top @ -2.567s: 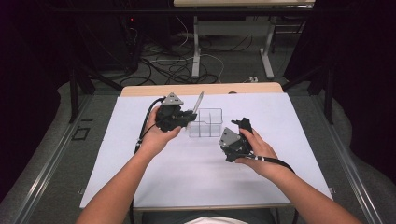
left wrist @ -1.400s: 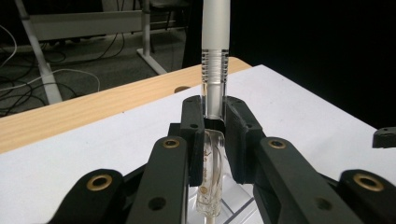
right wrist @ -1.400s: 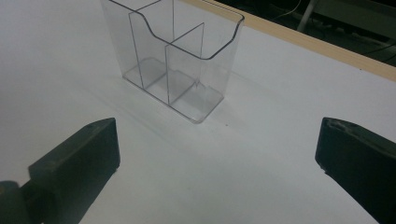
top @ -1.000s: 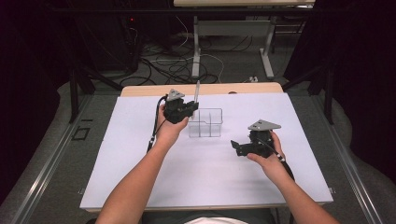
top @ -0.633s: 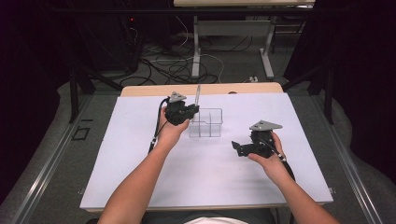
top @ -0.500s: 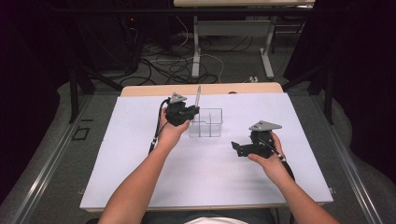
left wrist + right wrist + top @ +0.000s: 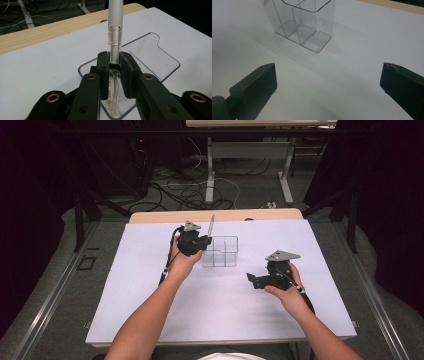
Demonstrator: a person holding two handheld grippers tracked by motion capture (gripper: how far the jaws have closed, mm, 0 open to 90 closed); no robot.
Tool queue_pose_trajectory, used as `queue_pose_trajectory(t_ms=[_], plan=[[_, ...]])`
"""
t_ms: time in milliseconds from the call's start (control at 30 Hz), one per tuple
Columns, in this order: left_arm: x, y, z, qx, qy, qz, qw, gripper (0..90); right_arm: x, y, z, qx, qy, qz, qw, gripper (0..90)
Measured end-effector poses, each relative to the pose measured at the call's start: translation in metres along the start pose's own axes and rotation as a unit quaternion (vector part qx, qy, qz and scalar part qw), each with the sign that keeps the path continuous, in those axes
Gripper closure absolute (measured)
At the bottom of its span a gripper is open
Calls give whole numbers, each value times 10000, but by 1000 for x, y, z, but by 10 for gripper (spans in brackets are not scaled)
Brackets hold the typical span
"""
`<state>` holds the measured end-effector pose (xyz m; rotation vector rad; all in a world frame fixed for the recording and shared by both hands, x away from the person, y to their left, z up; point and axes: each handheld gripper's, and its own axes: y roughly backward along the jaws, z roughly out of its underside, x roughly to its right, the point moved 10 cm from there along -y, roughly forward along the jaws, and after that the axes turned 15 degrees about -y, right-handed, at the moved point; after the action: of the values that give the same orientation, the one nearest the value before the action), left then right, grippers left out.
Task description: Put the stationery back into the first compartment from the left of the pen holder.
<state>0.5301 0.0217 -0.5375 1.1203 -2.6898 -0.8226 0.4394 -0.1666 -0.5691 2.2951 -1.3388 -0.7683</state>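
The left tool (image 7: 115,67) is clamped on a clear pen (image 7: 115,32), held upright above the near corner of a clear divided organiser (image 7: 220,251) at the centre of the high view. The pen tip is seen just over the organiser's rim. The right tool (image 7: 327,82) is held wide and empty, low right of the organiser on the white worktop (image 7: 150,295). If the pen is released tilted, the light organiser could be tipped or the rim struck.

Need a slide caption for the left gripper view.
Left gripper shut on an upright pen, its lower end inside the clear divided holder on the white table cover.
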Motion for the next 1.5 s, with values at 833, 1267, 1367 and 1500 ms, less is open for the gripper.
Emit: queue_pose_trajectory(t_ms=[833,1267,1367,1500], plan=[[3,50,3,260,241,357,9987,407,7,2,-1,37,-73,63,9999,10],[3,89,4,575,-48,93,9983,261,17,6,-5,108,-192,126,9997,10],[3,98,9,552,25,94,9984,260,20,7,-6,122,-266,135,9995,13],[2,106,19,523,348,218,9978,201,23,8,-7,131,-327,150,9993,13]])
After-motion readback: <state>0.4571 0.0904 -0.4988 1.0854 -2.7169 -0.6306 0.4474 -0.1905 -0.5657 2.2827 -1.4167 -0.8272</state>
